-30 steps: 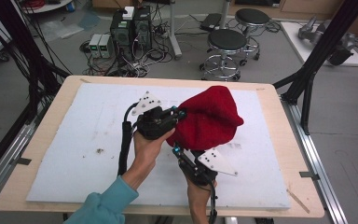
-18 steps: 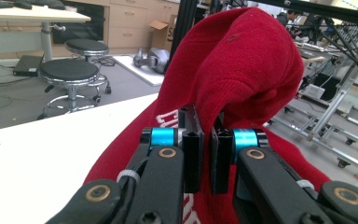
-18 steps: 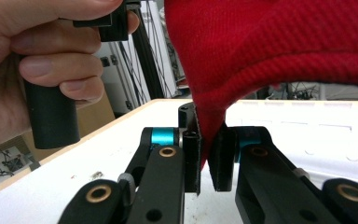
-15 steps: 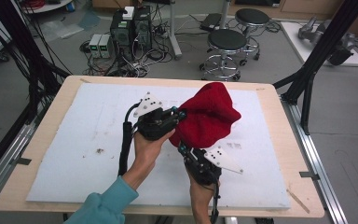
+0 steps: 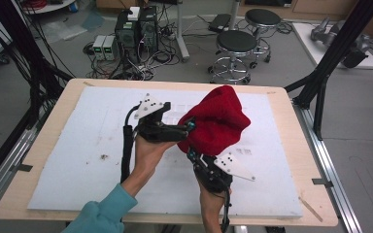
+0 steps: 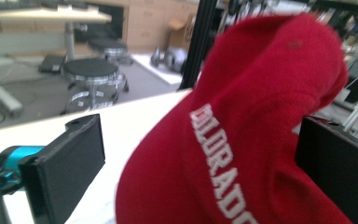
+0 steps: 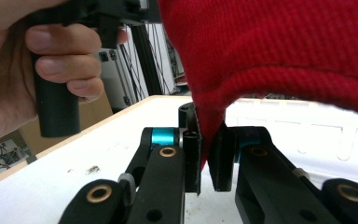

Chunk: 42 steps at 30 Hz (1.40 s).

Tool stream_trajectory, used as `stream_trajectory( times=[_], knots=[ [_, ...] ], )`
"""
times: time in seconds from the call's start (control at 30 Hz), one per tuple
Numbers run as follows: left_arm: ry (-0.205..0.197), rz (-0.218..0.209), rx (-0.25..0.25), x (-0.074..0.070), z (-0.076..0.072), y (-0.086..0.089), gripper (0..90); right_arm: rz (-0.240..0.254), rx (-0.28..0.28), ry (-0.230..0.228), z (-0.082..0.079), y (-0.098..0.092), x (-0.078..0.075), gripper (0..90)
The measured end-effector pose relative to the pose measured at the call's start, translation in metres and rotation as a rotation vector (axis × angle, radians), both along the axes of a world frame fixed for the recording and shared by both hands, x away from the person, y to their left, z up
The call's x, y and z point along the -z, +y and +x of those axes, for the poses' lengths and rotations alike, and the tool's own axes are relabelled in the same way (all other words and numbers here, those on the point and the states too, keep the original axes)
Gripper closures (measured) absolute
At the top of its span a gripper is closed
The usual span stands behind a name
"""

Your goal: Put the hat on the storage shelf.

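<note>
A red knit hat (image 5: pixel 218 124) with white lettering hangs above the white board. My right gripper (image 5: pixel 192 154) holds it from below. In the right gripper view the right gripper (image 7: pixel 209 158) is shut on the hat's (image 7: pixel 284 56) lower edge, which is pinched between the pads. My left gripper (image 5: pixel 187 131) reaches in from the left at the hat's side. Its jaws have just been opening. In the left gripper view they stand wide apart, and the hat (image 6: pixel 261 140) lies loosely between them.
A white foam board (image 5: pixel 77 145) covers the wooden table (image 5: pixel 281 97). Beyond the far edge stand two stools (image 5: pixel 235 43) and computer boxes (image 5: pixel 136 24) with cables. Black frame posts (image 5: pixel 330 63) rise at the right and left corners.
The left gripper's jaws have spread off the hat. The hat stays raised in the right gripper, and both hands have kept nearly the same place.
</note>
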<state>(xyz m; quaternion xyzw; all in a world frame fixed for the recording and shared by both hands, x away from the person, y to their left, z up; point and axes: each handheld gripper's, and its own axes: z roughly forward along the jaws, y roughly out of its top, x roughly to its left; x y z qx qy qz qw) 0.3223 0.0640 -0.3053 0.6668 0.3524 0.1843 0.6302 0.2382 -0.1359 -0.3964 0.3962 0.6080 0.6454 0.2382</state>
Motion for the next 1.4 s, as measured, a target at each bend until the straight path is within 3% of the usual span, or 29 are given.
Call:
stream_trajectory(
  times=[0.07,0.17,0.23,0.5,0.67,0.77,0.8,0.87,1.03,1.17,1.4],
  knots=[
    [-0.014,-0.022,0.008,-0.001,0.001,0.007,2.0,-0.002,0.004,-0.002,0.001,-0.001,0.000,85.8],
    [-0.003,-0.013,0.020,-0.001,0.002,0.015,1.9,0.002,0.003,0.000,0.001,-0.002,0.000,85.7],
    [0.005,0.024,0.036,0.000,0.003,0.020,1.9,0.005,0.006,0.005,0.002,-0.002,-0.001,85.7],
    [-0.030,0.155,0.077,0.013,-0.002,0.052,2.0,-0.020,-0.002,0.004,0.007,-0.008,-0.007,85.7],
    [-0.041,0.192,0.081,0.031,-0.008,0.082,2.0,-0.045,0.005,0.001,0.014,-0.012,-0.014,85.7],
    [-0.044,0.240,0.077,0.042,-0.010,0.101,2.0,-0.087,0.013,-0.008,0.024,-0.018,-0.023,85.7],
    [-0.039,0.248,0.089,0.049,-0.012,0.113,2.0,-0.096,0.017,-0.008,0.026,-0.019,-0.025,85.7],
    [-0.033,0.250,0.090,0.053,-0.013,0.120,2.0,-0.105,0.015,-0.002,0.029,-0.020,-0.027,85.7],
    [-0.031,0.293,0.092,0.077,-0.024,0.152,2.0,-0.187,0.023,0.012,0.053,-0.024,-0.043,85.7],
    [-0.025,0.293,0.082,0.090,-0.029,0.167,2.0,-0.219,0.024,0.014,0.065,-0.025,-0.048,85.7],
    [-0.020,0.304,0.071,0.109,-0.039,0.192,2.0,-0.264,0.006,0.069,0.092,-0.022,-0.046,85.7]
  ],
)
